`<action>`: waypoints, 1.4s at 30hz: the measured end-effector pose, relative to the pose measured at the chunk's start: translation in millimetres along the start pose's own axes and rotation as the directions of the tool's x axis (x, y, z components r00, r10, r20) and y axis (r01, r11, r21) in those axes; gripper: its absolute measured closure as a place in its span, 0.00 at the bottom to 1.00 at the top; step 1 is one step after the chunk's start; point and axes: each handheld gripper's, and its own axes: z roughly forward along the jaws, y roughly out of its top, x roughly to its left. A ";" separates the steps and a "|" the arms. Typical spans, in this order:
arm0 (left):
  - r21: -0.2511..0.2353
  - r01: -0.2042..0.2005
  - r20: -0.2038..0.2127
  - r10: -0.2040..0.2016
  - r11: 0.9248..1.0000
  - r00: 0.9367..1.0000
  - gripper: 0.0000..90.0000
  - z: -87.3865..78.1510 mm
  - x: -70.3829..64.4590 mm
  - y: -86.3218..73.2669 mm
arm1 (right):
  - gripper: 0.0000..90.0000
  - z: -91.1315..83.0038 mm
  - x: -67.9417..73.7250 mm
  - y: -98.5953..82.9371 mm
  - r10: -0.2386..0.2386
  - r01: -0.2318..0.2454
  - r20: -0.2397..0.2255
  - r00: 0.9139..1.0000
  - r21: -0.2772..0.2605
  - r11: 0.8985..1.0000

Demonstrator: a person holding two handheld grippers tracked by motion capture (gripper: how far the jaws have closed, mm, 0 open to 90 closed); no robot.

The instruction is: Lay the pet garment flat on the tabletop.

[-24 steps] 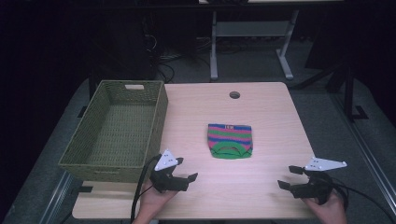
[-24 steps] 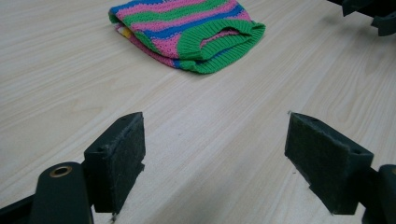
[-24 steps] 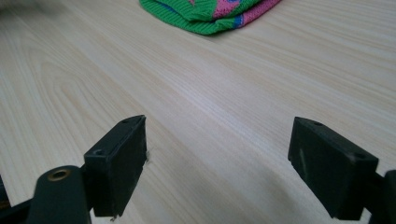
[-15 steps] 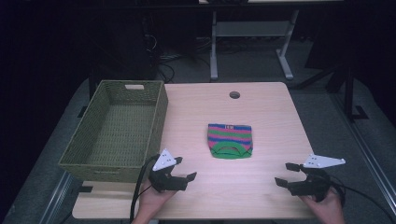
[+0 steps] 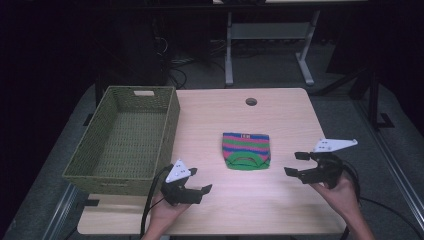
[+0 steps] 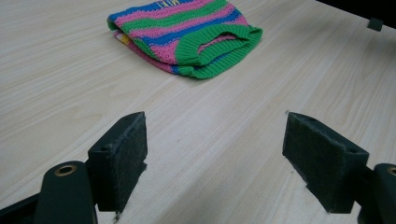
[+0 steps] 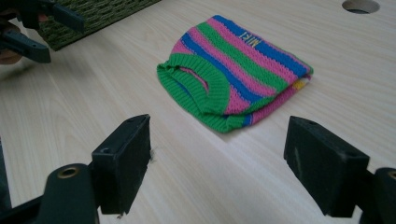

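A folded striped knit sweater (image 5: 245,150) lies near the middle of the wooden table (image 5: 280,210), well clear of every edge; bare tabletop runs all round it, with a woven basket (image 5: 127,140) along the table's left side and a round cable hole (image 5: 251,102) near the far edge; the left gripper (image 5: 197,187) sits just beside the basket's near corner, close to the table's front edge, its jaws spread wide and holding nothing; the right gripper (image 5: 294,164) hovers to the sweater's right, apart from it, jaws likewise wide apart and empty.
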 end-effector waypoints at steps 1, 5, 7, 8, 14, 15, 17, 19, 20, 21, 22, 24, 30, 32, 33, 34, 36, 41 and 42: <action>0.001 -0.002 0.000 0.002 1.000 1.000 0.24 -0.1 0.0 0.1 | 0.25 2.6 -0.6 4.4 -0.003 0.003 -0.001 1.000 0.010 1.000; 0.002 -0.004 0.000 0.004 1.000 1.000 0.24 -0.1 1.0 0.3 | 0.25 13.5 -3.1 20.6 -0.023 0.023 -0.002 1.000 0.034 0.999; 0.004 -0.006 0.000 0.006 1.000 1.000 0.24 -0.1 1.9 0.2 | 0.27 19.2 -4.3 27.3 -0.031 0.032 -0.009 0.999 0.040 0.999; 0.003 0.000 -0.003 0.000 1.000 1.000 0.24 0.1 2.2 0.0 | 0.27 21.6 -4.5 29.7 -0.033 0.034 -0.009 0.999 0.044 0.998; 0.004 0.006 0.004 -0.006 1.000 1.000 0.24 1.1 2.9 0.0 | 0.33 44.7 -6.4 43.4 -0.047 0.049 -0.024 0.999 0.088 0.995; 0.005 0.003 0.004 -0.003 1.000 1.000 0.24 1.6 2.8 0.2 | 0.34 47.5 -6.9 44.2 -0.047 0.049 -0.026 0.999 0.090 0.995; 0.006 -0.004 0.002 0.004 1.000 1.000 0.24 2.0 2.4 0.5 | 0.36 54.9 -7.8 46.3 -0.057 0.059 -0.027 0.998 0.099 0.993; 0.006 -0.004 0.004 0.004 1.000 1.000 0.24 2.3 2.2 0.8 | 0.40 62.7 -8.6 47.9 -0.057 0.060 -0.032 0.998 0.107 0.992; 0.007 -0.008 0.003 0.008 1.000 1.000 0.24 2.6 2.4 0.8 | 0.41 65.6 -8.8 48.2 -0.060 0.063 -0.032 0.998 0.109 0.992; 0.008 -0.008 0.002 0.008 1.000 1.000 0.24 3.1 2.5 0.7 | 0.44 70.7 -8.9 48.8 -0.056 0.060 -0.034 0.998 0.114 0.992; 0.009 -0.002 0.003 0.002 1.000 1.000 0.24 3.8 2.4 0.6 | 0.46 73.9 -9.3 49.0 -0.055 0.059 -0.034 0.998 0.118 0.991; 0.015 -0.004 0.005 0.004 1.000 1.000 0.24 4.4 3.1 0.5 | 0.51 84.4 -10.9 48.9 -0.062 0.065 -0.028 0.998 0.129 0.989; 0.016 -0.006 0.008 0.006 1.000 1.000 0.24 5.7 2.9 0.5 | 0.60 111.0 -15.7 44.2 -0.043 0.050 -0.036 0.998 0.193 0.980; 0.017 -0.005 0.009 0.005 1.000 1.000 0.24 5.9 3.0 0.6 | 0.61 116.4 -16.5 42.8 -0.041 0.046 -0.032 0.999 0.194 0.980; 0.018 -0.006 0.009 0.005 1.000 1.000 0.24 6.0 3.1 0.7 | 0.62 118.6 -16.7 42.1 -0.038 0.042 -0.023 0.999 0.198 0.979; 0.018 -0.005 0.009 0.005 1.000 1.000 0.24 6.0 3.1 0.7 | 0.62 120.2 -17.3 41.5 -0.037 0.040 -0.018 0.999 0.201 0.979; 0.016 -0.006 0.009 0.006 1.000 1.000 0.24 6.0 2.8 0.8 | 0.63 122.8 -19.3 39.8 -0.034 0.036 -0.011 0.999 0.202 0.979; 0.015 -0.005 0.011 0.005 1.000 1.000 0.24 6.3 2.6 0.9 | 0.62 127.3 -22.9 35.8 -0.029 0.028 0.001 1.000 0.224 0.974; 0.015 -0.006 0.011 0.006 1.000 1.000 0.24 6.4 2.6 1.0 | 0.62 127.6 -22.6 35.6 -0.025 0.024 0.003 1.000 0.233 0.972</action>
